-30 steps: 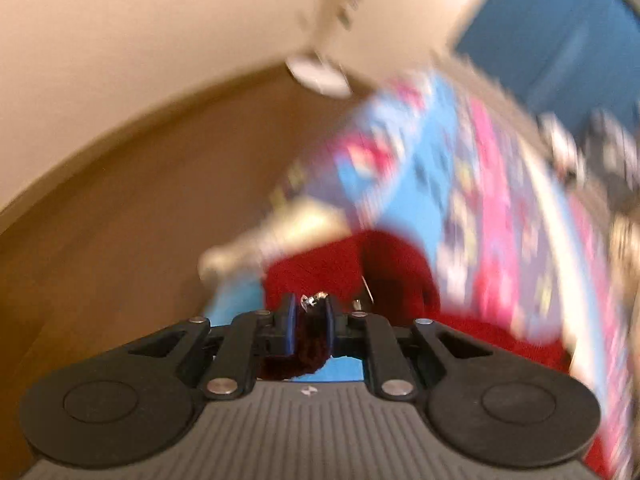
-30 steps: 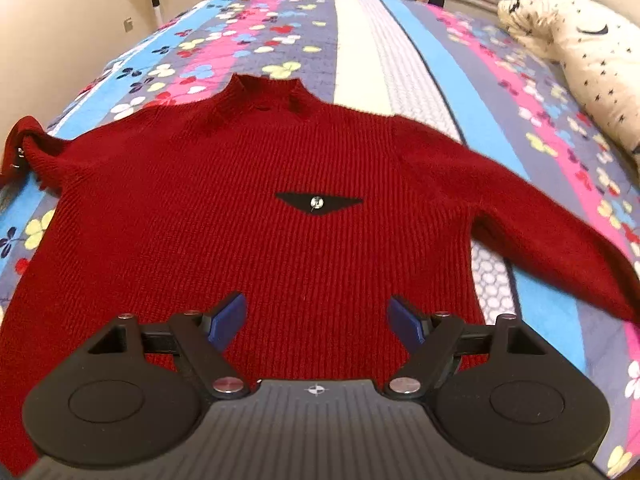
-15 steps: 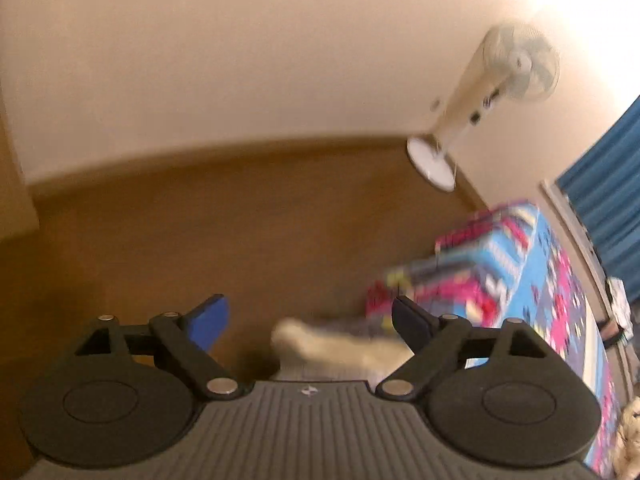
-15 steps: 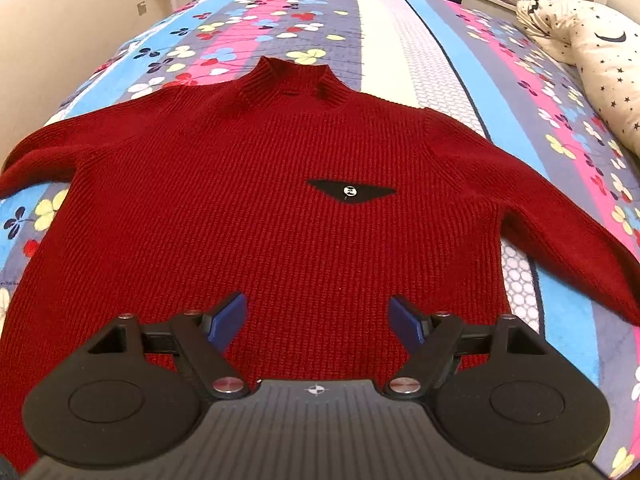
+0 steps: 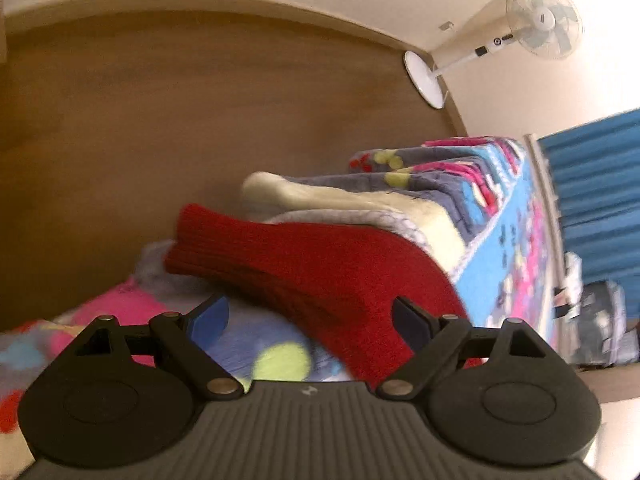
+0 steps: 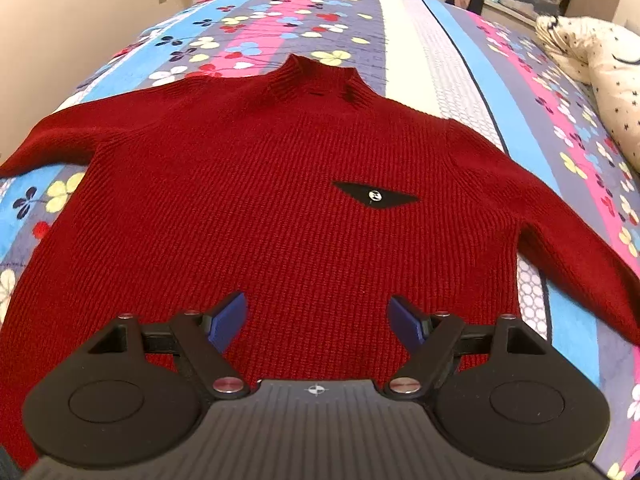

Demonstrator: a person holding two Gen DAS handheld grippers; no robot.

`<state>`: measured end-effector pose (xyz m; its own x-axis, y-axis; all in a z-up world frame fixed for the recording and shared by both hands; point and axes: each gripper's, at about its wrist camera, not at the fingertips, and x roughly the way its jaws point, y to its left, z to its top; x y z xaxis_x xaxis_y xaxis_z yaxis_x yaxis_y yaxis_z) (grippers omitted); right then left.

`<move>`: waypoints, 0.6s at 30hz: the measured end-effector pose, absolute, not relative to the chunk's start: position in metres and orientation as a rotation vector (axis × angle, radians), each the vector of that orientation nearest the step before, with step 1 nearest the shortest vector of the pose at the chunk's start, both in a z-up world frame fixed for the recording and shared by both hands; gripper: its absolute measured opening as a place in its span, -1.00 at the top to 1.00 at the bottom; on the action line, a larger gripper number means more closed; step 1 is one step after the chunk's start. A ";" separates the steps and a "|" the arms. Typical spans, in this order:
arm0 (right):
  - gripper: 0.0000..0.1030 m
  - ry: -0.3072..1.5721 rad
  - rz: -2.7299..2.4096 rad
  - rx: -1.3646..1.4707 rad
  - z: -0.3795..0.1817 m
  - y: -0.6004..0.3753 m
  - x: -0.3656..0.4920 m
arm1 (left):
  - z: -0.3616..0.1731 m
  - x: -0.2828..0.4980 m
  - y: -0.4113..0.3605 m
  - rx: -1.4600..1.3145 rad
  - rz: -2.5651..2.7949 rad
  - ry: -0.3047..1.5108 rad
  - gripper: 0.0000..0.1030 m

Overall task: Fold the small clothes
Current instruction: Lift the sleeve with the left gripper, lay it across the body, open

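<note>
The red sweater (image 6: pixel 280 208) is lying face up and spread flat on the bed (image 6: pixel 432 60), just ahead of the right tool (image 6: pixel 318 320), collar pointing away and both sleeves reaching out to the sides, probably laid open so the folds can start clean. That tool is hovering over the hem with its jaws spread and nothing between them. One sleeve (image 5: pixel 304 264) is draping over the bed's edge just in front of the left tool (image 5: pixel 308 316), whose jaws are standing wide, having just been opening; the sleeve is lying between the fingers without being pinched. Beyond that tool, a fan (image 5: pixel 520 36) is standing on the floor (image 5: pixel 200 100) by the wall. A pillow (image 6: pixel 600 72) is resting far off to the right tool's right.
</note>
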<state>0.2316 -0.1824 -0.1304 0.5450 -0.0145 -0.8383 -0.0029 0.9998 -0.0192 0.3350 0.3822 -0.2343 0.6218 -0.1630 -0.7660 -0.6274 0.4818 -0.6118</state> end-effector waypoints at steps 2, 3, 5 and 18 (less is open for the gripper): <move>-0.54 0.995 -0.008 -0.034 -0.131 -0.181 0.231 | -0.239 0.343 0.385 -1.117 0.331 0.884 -0.78; -0.54 0.998 -0.012 -0.040 -0.131 -0.181 0.231 | -0.245 0.349 0.384 -1.138 0.343 0.889 -0.78; -0.54 1.002 -0.020 -0.042 -0.132 -0.183 0.232 | -0.245 0.349 0.384 -1.138 0.368 0.890 -0.76; -0.54 1.019 -0.070 0.033 -0.148 -0.208 0.233 | -0.102 0.380 0.298 -0.694 0.359 0.609 0.62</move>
<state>0.2329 -0.2082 -0.1483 0.5224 -0.0426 -0.8516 0.0735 0.9973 -0.0048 0.3796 0.2985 -0.1018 0.7700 0.1082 -0.6288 -0.4975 0.7189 -0.4855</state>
